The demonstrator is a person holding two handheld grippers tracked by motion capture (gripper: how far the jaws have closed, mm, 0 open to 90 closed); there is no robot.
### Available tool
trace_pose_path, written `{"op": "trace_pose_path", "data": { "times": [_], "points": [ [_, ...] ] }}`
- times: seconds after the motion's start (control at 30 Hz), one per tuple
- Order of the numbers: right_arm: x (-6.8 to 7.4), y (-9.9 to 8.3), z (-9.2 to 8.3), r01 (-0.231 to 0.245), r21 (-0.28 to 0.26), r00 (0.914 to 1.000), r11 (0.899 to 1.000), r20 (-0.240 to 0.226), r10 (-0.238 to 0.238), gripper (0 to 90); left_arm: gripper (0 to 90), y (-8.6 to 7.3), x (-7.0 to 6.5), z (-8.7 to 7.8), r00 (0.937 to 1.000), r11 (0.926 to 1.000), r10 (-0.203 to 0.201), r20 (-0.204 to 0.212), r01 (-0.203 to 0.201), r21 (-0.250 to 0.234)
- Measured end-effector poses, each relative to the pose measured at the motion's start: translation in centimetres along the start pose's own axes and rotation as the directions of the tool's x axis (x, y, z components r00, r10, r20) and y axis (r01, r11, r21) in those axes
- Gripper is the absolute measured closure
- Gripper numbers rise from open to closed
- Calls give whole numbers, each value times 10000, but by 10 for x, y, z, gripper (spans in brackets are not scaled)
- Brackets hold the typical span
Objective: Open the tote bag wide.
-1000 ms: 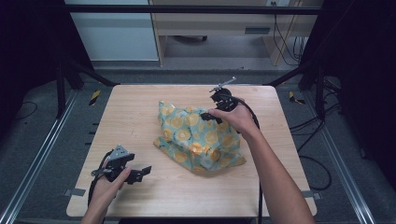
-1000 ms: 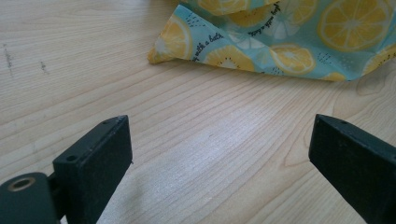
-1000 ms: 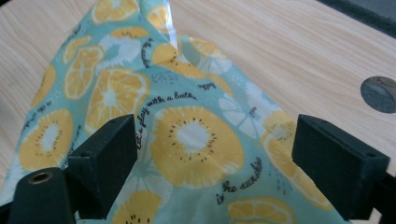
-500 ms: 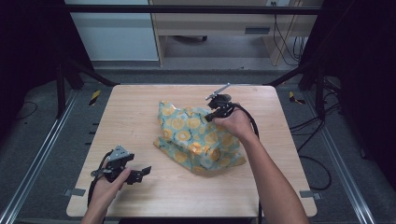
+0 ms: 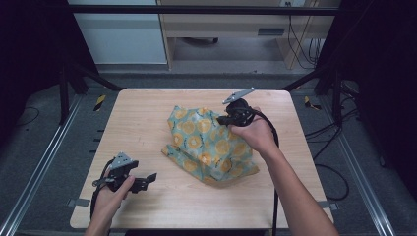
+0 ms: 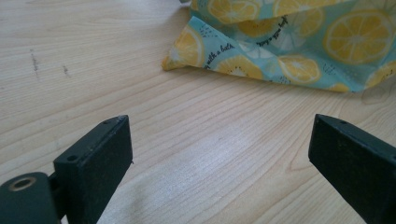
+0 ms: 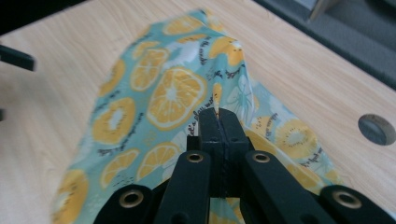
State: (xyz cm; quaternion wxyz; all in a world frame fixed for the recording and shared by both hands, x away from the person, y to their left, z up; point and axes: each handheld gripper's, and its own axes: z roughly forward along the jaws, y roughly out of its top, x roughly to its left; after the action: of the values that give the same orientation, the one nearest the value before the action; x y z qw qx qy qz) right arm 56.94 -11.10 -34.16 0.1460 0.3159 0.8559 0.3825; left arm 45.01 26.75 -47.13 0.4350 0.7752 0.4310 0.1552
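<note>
The right hand-held gripper [image 7: 218, 122] is clenched on a fold of the lemon-print cloth [image 5: 209, 145]. The left hand-held gripper [image 5: 147, 179] rests released on the desk [image 5: 137, 118], well apart from the cloth.

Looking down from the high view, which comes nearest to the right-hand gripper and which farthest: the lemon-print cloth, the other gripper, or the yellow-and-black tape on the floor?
1. Teal lemon-print cloth, pinched in the right gripper.
2. Left gripper, at the table's near left.
3. Yellow-and-black tape, on the floor off the table's far left corner.
</note>
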Motion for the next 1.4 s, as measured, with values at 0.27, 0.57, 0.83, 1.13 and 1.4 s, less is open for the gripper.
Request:
{"op": "trace_pose_path", "data": {
  "times": [0.27, 0.57, 0.83, 1.13, 1.4],
  "points": [
    [40, -25, -40, 877, -913, 9957, 9920, -207, -899, 900, 63, 7, -6, -11, 9995, 9972, 88, -314, -111, -735],
    [72, -61, -68, 1196, -1687, 9923, 9784, -126, -1235, 900, 66, 39, -22, -18, 9964, 9903, 806, -260, -830, -1111],
    [100, -83, -77, 1392, -2096, 9891, 9678, -179, -1462, 900, 66, 83, -46, -20, 9876, 9817, 1498, -474, -1543, -1120],
    [110, -117, -76, 1075, -1993, 9918, 9740, -468, -1190, 900, 58, 126, -72, -24, 9710, 9646, 2296, -662, -2361, -1172],
    [119, -126, -65, 1061, -1815, 9892, 9777, -807, -1223, 900, 57, 152, -79, -12, 9665, 9610, 2421, -852, -2510, -1160]
  ]
}}
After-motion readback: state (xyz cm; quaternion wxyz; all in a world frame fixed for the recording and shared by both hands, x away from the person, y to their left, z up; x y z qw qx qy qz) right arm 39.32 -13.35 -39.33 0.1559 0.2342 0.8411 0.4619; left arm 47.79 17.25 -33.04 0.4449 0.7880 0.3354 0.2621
